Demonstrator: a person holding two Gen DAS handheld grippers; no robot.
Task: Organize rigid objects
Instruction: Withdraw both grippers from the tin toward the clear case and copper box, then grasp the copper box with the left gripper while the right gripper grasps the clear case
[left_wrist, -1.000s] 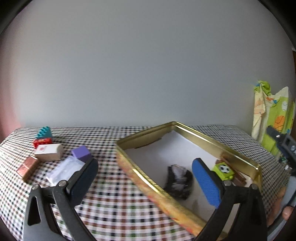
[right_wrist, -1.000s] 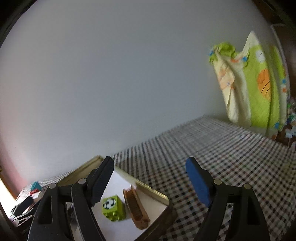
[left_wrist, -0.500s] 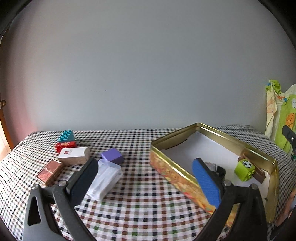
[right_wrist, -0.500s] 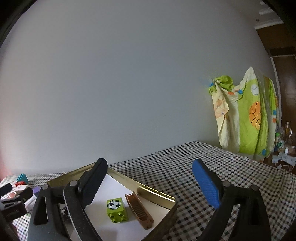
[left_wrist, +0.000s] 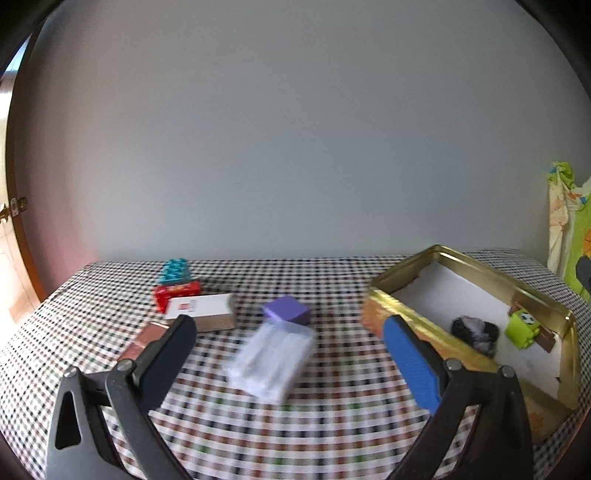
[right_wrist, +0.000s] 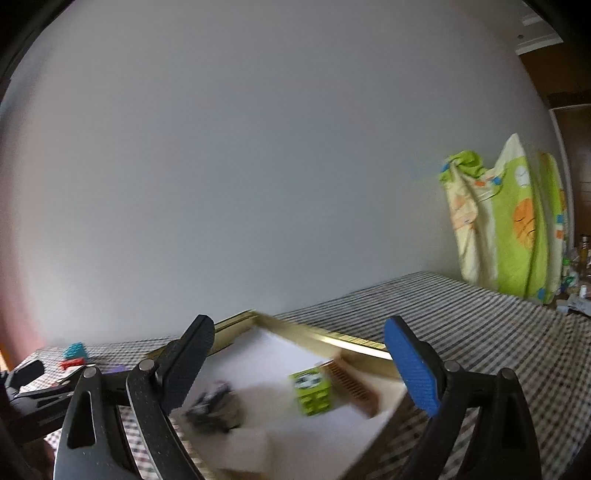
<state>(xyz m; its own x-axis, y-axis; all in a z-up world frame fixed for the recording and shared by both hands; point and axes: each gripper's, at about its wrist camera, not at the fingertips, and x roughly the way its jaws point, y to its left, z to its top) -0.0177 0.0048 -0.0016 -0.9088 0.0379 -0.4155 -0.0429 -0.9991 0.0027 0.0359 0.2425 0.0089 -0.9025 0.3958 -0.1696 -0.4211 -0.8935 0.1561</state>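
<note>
My left gripper (left_wrist: 288, 354) is open and empty above the checked tablecloth, with a clear plastic packet (left_wrist: 271, 360) between its fingers' line of sight. Beyond lie a purple cube (left_wrist: 286, 309), a white box (left_wrist: 201, 312), a copper bar (left_wrist: 142, 341) and a red and teal brick stack (left_wrist: 176, 282). The gold tin (left_wrist: 469, 269) sits to the right, holding a green football brick (left_wrist: 521, 328), a brown comb and a dark bundle (left_wrist: 474, 332). My right gripper (right_wrist: 299, 362) is open and empty over the tin (right_wrist: 321, 334), above the green brick (right_wrist: 312, 391) and comb (right_wrist: 354, 386).
A pale wall stands close behind the table. A green and yellow cloth (right_wrist: 509, 225) hangs at the right beyond the table's end. The table's left edge (left_wrist: 44, 306) drops off near a wooden door frame.
My left gripper has swung left, from over the tin to over the loose objects. My right gripper has turned left and down towards the tin's inside. Both stay open.
</note>
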